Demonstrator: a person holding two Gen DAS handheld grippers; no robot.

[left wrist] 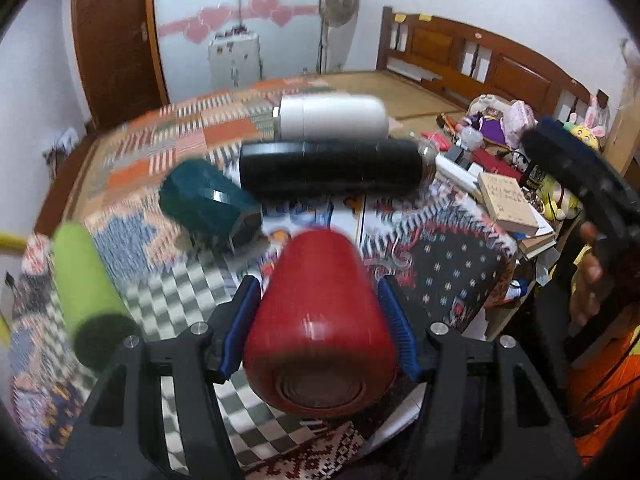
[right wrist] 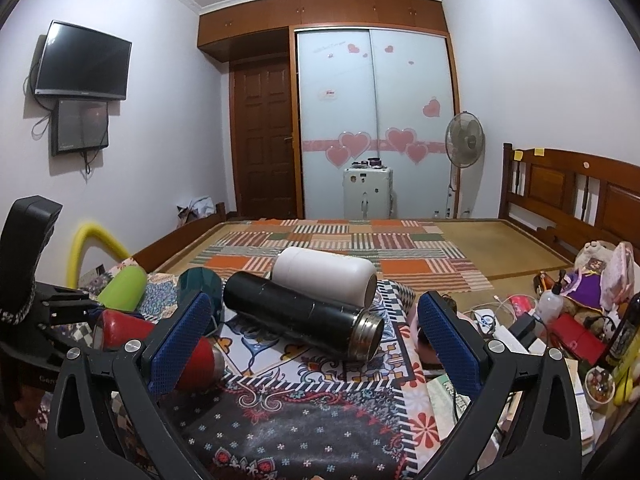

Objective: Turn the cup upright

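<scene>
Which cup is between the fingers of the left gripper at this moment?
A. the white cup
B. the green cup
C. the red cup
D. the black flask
C: in the left wrist view the red cup sits between the two blue pads of the left gripper, which touch its sides, while the green cup, the white cup and the black flask lie apart on the patterned cloth.

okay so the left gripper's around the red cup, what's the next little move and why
Probably close and lift a little, then start tipping it upright. The left gripper has its blue pads on both sides of the red cup, which lies on its side on the patterned cloth; blur hides whether the pads touch. The right gripper is open and holds nothing.
</scene>
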